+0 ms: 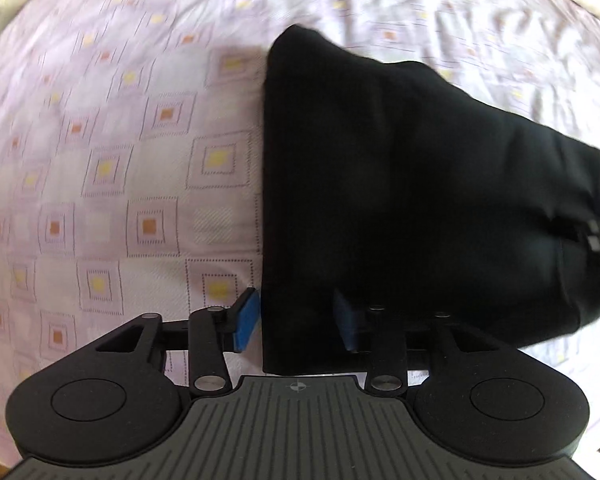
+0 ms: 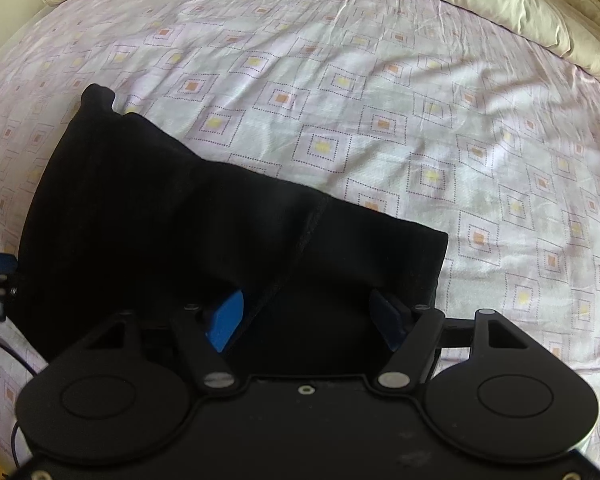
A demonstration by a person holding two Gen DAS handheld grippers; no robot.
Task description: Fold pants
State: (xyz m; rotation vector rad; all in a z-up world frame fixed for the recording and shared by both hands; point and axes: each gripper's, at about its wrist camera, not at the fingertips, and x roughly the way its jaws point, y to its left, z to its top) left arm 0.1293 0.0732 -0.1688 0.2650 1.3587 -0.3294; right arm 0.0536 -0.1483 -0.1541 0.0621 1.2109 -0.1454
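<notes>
We see black pants (image 1: pixel 400 184) between fingers of both spread grippers, left gripper (image 1: pixel 296 326), right gripper (image 2: pixel 306 320), on bedsheet (image 2: pixel 380 120).

There is one pair of black pants (image 1: pixel 400 184) on one bed (image 2: pixel 380 120). There are two grippers, the left gripper (image 1: pixel 296 326) and the right gripper (image 2: pixel 306 320). One pillow (image 2: pixel 480 4) lies at the back.
</notes>
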